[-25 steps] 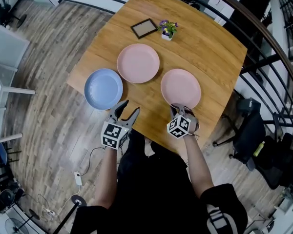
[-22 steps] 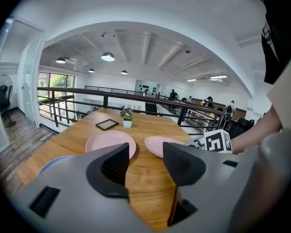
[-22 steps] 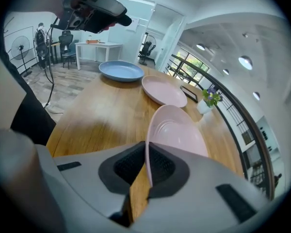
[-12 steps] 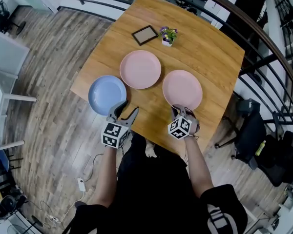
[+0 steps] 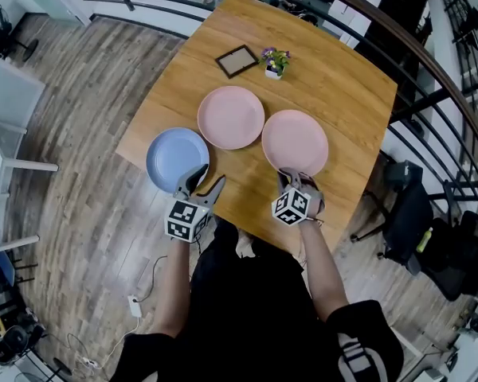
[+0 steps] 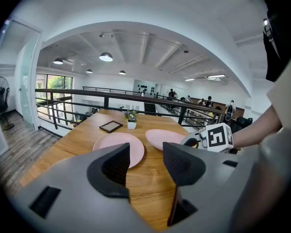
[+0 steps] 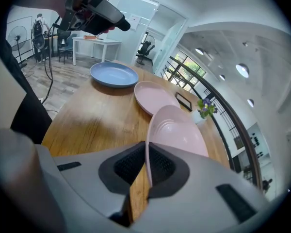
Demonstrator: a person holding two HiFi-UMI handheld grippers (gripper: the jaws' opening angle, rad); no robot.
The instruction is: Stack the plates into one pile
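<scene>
A: Right gripper (image 7: 146,171) pinches the near rim of a pink plate (image 7: 179,132), which is tilted above the table (image 7: 92,120).
B: Left gripper (image 6: 146,164) is spread, empty. The blue plate (image 5: 175,156) is beside its left finger, the second pink plate (image 5: 231,117) ahead.

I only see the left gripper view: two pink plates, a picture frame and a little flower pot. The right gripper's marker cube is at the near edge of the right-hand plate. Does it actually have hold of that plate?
Observer: Yes. The right gripper view shows the right gripper with its fingers shut on the near rim of that pink plate.
Operator: Okay, and is there a third plate that I'm missing?
Observer: Yes. The head view shows a blue plate at the left edge of the table, just in front of the left gripper and below your view.
</scene>
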